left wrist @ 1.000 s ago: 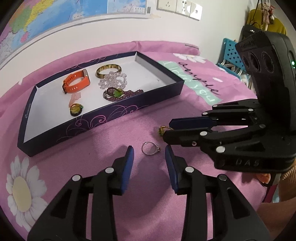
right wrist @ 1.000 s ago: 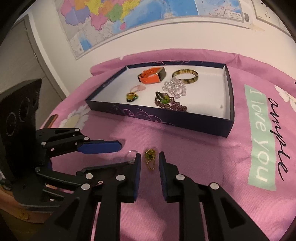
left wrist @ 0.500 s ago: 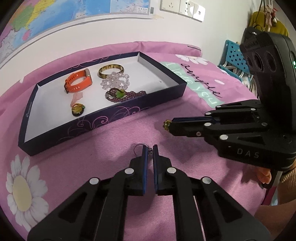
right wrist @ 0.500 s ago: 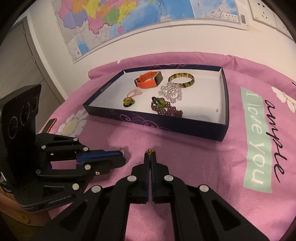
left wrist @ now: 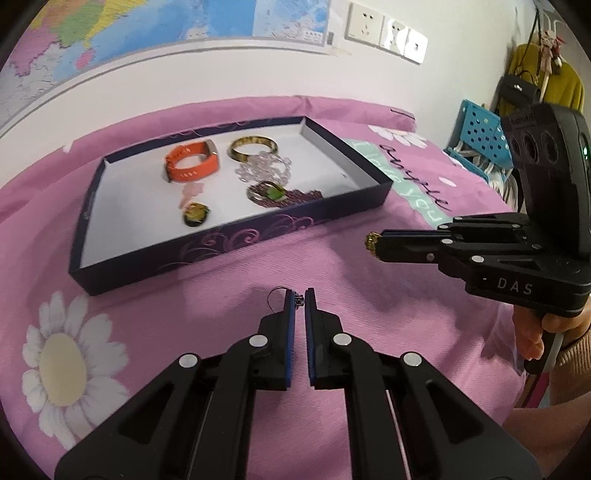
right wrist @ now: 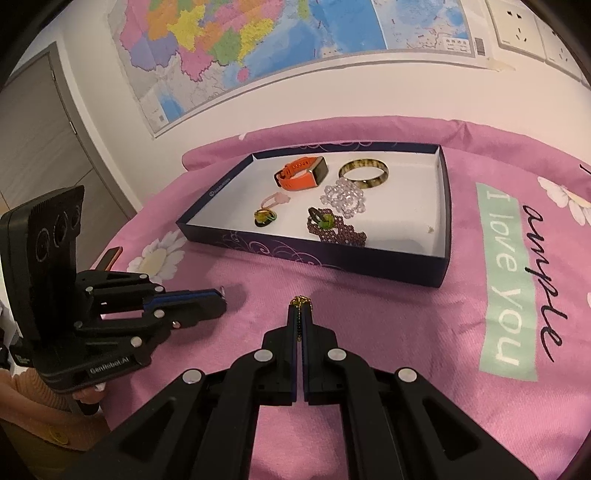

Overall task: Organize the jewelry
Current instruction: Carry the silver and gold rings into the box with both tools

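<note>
A thin silver ring [left wrist: 277, 297] is pinched at the tips of the left gripper [left wrist: 299, 300], its loop sticking out to the left of the blue pads; the jaws are nearly together around it. A small gold chain earring [right wrist: 302, 301] is clamped at the tips of the right gripper [right wrist: 300, 314], whose jaws are pressed tight, with the gold bit poking out beyond them. Both grippers are near each other in front of a dark box [right wrist: 369, 264], apart from its near wall. Inside the box lie an orange watch [right wrist: 301, 173], a brown bangle [right wrist: 364, 173], a clear bead bracelet [right wrist: 343, 195], a purple bead piece [right wrist: 334, 227] and a small green ring [right wrist: 264, 218]. Everything sits on a pink cloth [right wrist: 388, 332] printed with white daisies and a green lettered band. A map [right wrist: 258, 40] and wall sockets [left wrist: 386, 31] hang on the white wall behind.
</note>
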Tool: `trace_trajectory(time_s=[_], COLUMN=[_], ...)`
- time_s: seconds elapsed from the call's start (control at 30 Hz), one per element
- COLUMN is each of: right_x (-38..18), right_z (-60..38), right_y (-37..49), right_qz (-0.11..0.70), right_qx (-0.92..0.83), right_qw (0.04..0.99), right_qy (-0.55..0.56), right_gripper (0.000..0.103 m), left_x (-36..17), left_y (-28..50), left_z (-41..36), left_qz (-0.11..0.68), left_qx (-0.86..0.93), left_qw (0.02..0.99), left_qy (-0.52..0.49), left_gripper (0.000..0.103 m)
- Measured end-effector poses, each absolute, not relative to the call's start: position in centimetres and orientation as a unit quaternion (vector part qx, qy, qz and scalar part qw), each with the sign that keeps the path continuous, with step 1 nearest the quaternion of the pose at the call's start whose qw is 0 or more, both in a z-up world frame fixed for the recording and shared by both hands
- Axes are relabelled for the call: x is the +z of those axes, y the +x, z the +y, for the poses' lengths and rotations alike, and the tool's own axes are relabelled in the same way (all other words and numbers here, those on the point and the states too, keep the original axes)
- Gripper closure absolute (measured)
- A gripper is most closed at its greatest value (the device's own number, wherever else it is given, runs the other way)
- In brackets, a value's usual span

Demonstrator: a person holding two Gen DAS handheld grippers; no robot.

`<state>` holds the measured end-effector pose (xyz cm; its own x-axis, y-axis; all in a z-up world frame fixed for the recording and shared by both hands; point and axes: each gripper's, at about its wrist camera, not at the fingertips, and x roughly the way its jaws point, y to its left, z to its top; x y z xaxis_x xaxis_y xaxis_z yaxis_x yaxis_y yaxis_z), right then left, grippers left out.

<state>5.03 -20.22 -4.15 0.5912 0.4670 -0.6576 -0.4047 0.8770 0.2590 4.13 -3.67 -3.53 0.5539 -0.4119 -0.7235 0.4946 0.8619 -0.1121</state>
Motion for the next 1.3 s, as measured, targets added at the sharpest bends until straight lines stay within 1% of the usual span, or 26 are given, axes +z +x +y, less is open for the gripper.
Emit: trace_trajectory(time_s=[0.43,0.9,1.3], right_x=[-1.8,-0.2,0.3], right_z=[-19.5,-18.6,-18.0], right_y=[3.8,3.5,4.4], right_qz=[0.346,0.320,0.314], right_qx=[0.256,0.258,0.259], right_qw=[0.901,0.911,0.913], right_qy=[0.046,0.041,0.040], right_gripper=[0.102,0.102,0.102], left_x=[-0.2,1.0,1.7], left_y=[3.0,3.4,4.3], left_z=[-1.6,-0.7,-0.5], left_qz=[0.358,0.342,0.332], left_qx=[-0.243,-0.224,-0.213], left_qw=[0.901,0.912,0.919], left_qy=[0.027,0.014,0.015], left_gripper=[0.097,0.097,0.097])
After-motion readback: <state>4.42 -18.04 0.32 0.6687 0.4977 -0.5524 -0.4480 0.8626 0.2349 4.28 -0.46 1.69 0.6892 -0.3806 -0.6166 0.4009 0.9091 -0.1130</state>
